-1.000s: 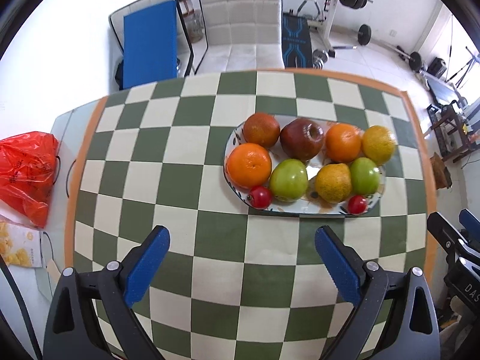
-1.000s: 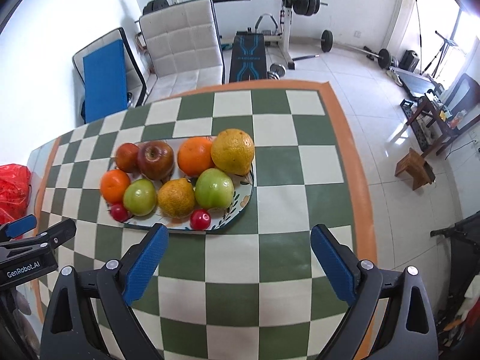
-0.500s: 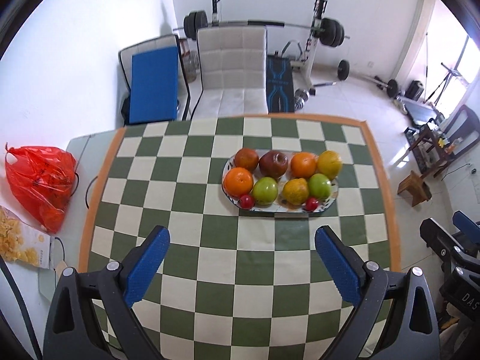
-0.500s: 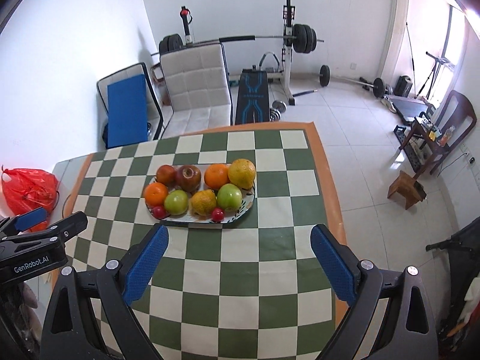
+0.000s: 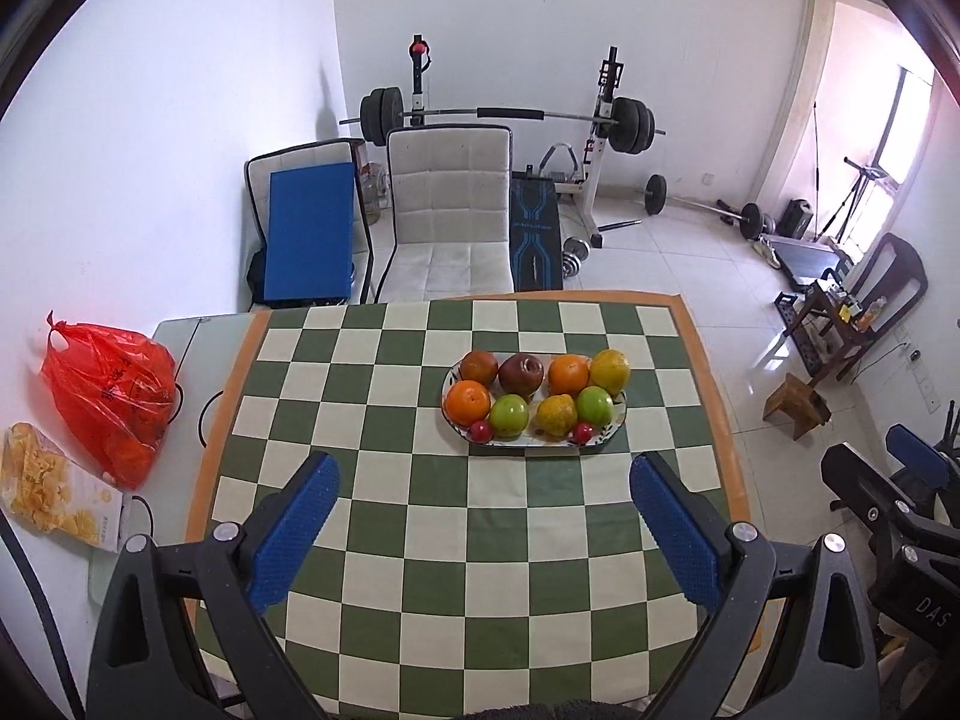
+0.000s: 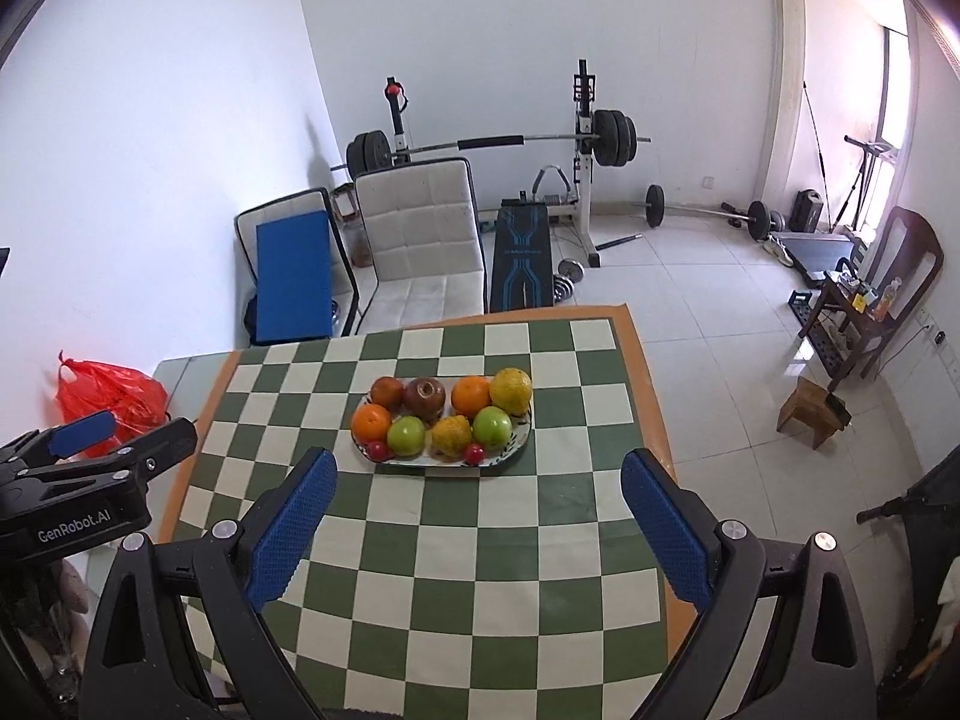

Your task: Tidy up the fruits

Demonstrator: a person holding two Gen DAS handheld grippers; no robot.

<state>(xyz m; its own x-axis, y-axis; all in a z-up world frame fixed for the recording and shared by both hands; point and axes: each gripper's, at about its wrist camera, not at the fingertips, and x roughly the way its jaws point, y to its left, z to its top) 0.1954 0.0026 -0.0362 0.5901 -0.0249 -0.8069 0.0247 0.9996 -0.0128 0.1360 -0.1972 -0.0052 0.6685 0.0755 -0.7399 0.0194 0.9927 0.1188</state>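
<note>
Left wrist view showed both grippers, left gripper (image 5: 483, 495) and right gripper (image 6: 477, 492), pulled well back with jaws apart and empty, leaving the fruit on the plate (image 5: 618, 420) far ahead between them, so sorting looked finished.

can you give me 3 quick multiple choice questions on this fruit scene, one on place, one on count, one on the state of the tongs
1. Where does the red plastic bag lie?
A. on the plate
B. on the bare table left of the checkered cloth
C. on the white chair

2. How many green apples are on the plate?
A. one
B. two
C. four

3. How are the left tongs and the right tongs?
A. both open, holding nothing
B. left shut on an orange
C. both shut

Answers:
1. B: it sits past the checkered cloth's orange border.
2. B: one green apple and another sit in the front row.
3. A: in both views the blue pads stand wide apart, with nothing between them.
</note>
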